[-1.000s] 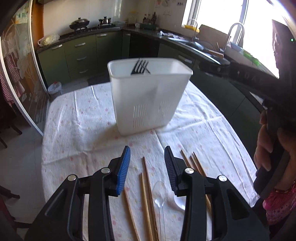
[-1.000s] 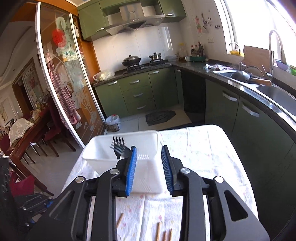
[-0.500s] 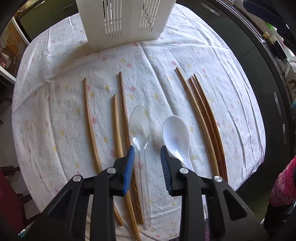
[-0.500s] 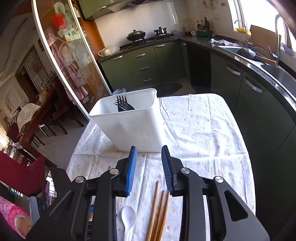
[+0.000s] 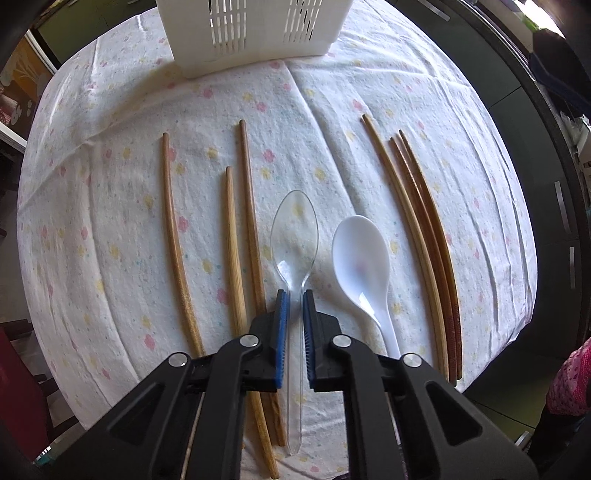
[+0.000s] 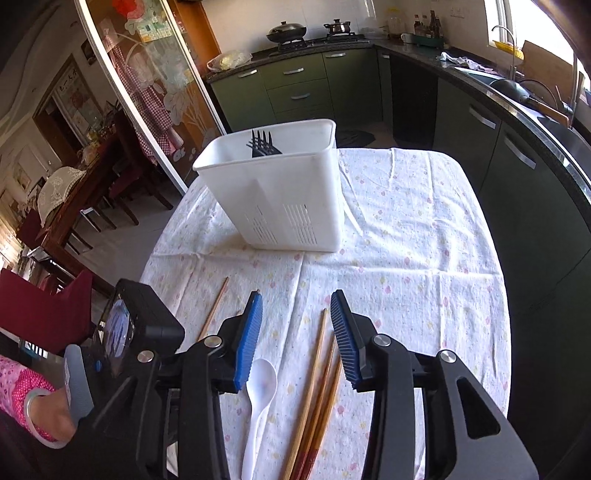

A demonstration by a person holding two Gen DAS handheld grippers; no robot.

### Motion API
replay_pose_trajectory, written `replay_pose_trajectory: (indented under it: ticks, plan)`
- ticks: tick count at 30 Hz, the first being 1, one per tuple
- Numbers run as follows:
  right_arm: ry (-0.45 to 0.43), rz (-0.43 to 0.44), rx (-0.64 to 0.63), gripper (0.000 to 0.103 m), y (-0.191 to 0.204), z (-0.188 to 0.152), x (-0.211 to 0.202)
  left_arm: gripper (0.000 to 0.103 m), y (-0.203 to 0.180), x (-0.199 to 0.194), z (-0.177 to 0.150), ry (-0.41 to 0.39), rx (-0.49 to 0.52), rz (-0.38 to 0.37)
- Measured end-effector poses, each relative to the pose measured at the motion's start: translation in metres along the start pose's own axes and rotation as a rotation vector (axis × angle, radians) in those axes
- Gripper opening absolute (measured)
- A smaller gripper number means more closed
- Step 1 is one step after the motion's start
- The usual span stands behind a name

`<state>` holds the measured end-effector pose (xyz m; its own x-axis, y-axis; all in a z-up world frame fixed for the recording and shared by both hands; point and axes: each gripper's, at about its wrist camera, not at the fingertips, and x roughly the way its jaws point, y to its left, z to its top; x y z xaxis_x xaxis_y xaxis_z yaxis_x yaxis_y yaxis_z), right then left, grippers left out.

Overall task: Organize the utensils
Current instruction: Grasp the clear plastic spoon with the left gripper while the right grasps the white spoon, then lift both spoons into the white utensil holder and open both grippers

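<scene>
In the left wrist view my left gripper (image 5: 294,295) is low over the table, its jaws narrowed to a small gap around the neck of a clear plastic spoon (image 5: 294,229); contact is unclear. A white spoon (image 5: 361,258) lies right of it. Three light chopsticks (image 5: 232,236) lie to the left, three darker chopsticks (image 5: 424,236) to the right. The white utensil holder (image 5: 251,33) stands at the far side. In the right wrist view my right gripper (image 6: 296,306) is open and empty above the white spoon (image 6: 260,384) and chopsticks (image 6: 317,380). The holder (image 6: 280,195) contains a black fork (image 6: 262,146).
The table has a floral cloth (image 6: 406,240); its edges fall off on all sides. The left gripper's body with its camera (image 6: 122,332) sits at the lower left of the right wrist view. Green kitchen cabinets (image 6: 295,85) and a counter stand behind.
My left gripper has dropped to the table and narrowed its jaws around the clear spoon's neck. My right gripper has opened wider and tilted down toward the table.
</scene>
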<state>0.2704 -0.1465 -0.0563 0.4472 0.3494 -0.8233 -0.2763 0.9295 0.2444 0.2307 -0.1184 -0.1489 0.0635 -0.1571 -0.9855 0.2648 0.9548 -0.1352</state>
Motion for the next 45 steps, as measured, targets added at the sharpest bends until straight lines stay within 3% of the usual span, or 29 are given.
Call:
replay_pose_trajectory:
  ticks: [12, 21, 23, 25, 27, 30, 35, 41, 45]
  plan:
    - [0.480, 0.034, -0.044, 0.033, 0.029, -0.064, 0.080, 0.009, 0.009, -0.004, 0.003, -0.003, 0.003, 0.015]
    - [0.570, -0.004, -0.059, 0.031, 0.047, -0.077, 0.101, 0.009, 0.021, -0.007, -0.010, -0.003, 0.013, 0.014]
    - [0.584, -0.027, -0.068, 0.029, 0.056, -0.080, 0.107, 0.009, 0.021, -0.007, -0.013, -0.009, 0.015, 0.013]
    - [0.591, -0.052, -0.076, 0.017, 0.058, -0.082, 0.112, 0.009, 0.022, -0.008, -0.015, -0.014, 0.013, 0.009]
    - [0.576, -0.057, -0.073, 0.009, 0.058, -0.080, 0.113, 0.009, 0.023, -0.008, -0.020, -0.020, 0.011, 0.003]
    - [0.550, -0.050, -0.047, 0.009, 0.050, -0.079, 0.108, 0.008, 0.028, -0.011, -0.026, -0.029, 0.003, -0.013]
    - [0.451, 0.035, 0.012, 0.009, 0.034, -0.077, 0.078, 0.008, 0.029, -0.026, -0.033, -0.098, 0.026, -0.033]
    - [0.176, 0.116, 0.032, 0.009, 0.026, -0.059, 0.010, 0.008, 0.021, -0.078, -0.037, -0.245, 0.061, -0.079]
    - [-0.069, 0.125, 0.016, 0.009, 0.028, -0.038, -0.043, 0.009, 0.013, -0.138, -0.032, -0.433, 0.091, -0.096]
